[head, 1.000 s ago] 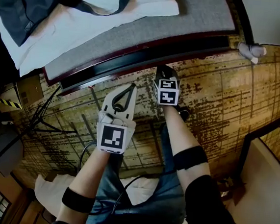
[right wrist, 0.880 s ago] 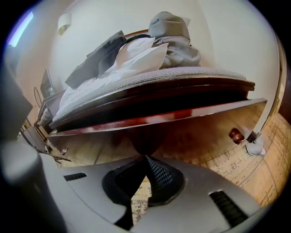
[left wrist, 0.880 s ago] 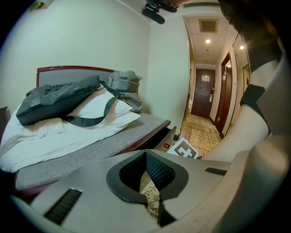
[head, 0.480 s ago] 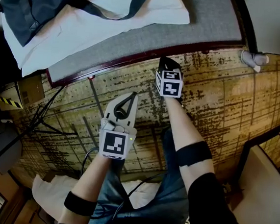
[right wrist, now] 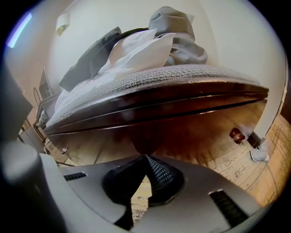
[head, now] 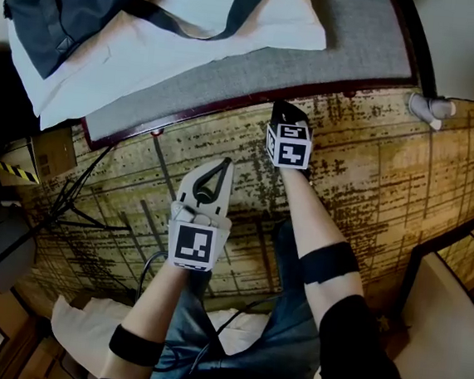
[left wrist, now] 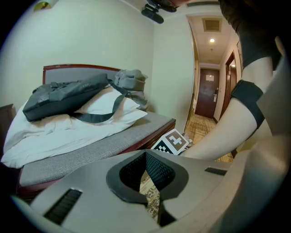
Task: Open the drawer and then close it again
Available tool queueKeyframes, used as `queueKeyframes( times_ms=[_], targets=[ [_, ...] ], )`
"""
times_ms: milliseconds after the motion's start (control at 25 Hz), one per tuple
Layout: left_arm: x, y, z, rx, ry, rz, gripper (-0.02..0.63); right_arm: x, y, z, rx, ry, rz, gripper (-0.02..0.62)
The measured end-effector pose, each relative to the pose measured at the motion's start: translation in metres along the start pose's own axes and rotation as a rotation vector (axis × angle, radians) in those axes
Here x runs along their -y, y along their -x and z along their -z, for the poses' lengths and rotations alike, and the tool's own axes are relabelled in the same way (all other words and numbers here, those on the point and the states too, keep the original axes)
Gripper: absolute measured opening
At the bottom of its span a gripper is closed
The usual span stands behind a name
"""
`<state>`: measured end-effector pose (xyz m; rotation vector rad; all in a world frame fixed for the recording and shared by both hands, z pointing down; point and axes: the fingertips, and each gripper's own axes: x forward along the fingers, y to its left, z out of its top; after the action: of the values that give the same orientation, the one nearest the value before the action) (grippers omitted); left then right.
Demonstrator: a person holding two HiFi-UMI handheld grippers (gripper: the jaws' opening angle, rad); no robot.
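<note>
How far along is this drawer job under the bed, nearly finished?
Nearly finished, it seems. Done: the drawer, which stuck out a second ago, now sits flush under the bed. In hand: the right hand-held gripper, shut and empty, has its tip right at the drawer front. The left hand-held gripper hangs shut and empty, away from the bed. Left: probably just drawing back.

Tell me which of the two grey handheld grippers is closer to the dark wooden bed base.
The right gripper, its shut tips right by the dark wooden bed base; the left gripper sits further back over the yellow-brown patterned floor.
</note>
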<state>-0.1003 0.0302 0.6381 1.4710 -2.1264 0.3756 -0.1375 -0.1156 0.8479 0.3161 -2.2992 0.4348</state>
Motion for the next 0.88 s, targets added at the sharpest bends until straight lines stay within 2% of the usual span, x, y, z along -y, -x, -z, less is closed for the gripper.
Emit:
queueKeyframes(
  times_ms=[160,360,520,720,880],
  targets=[
    [0.002,0.011,-0.007,-0.006,0.01,-0.01,0.003,0.001,0.01,-0.003,-0.036,0.081,0.0,0.0],
    [0.0,0.034,-0.035,-0.017,0.028,-0.02,0.003,0.003,0.069,-0.033,-0.011,0.074,-0.006,0.002],
    [0.002,0.06,-0.082,-0.004,-0.002,-0.016,0.003,-0.014,0.146,-0.092,0.086,0.069,-0.047,0.002],
    [0.004,0.105,-0.153,0.046,-0.041,-0.023,0.003,-0.05,0.252,-0.179,0.219,0.154,-0.105,0.003],
    [0.002,0.15,-0.205,0.065,-0.044,-0.05,0.003,-0.068,0.325,-0.222,0.267,0.17,-0.131,0.003]
  ],
)
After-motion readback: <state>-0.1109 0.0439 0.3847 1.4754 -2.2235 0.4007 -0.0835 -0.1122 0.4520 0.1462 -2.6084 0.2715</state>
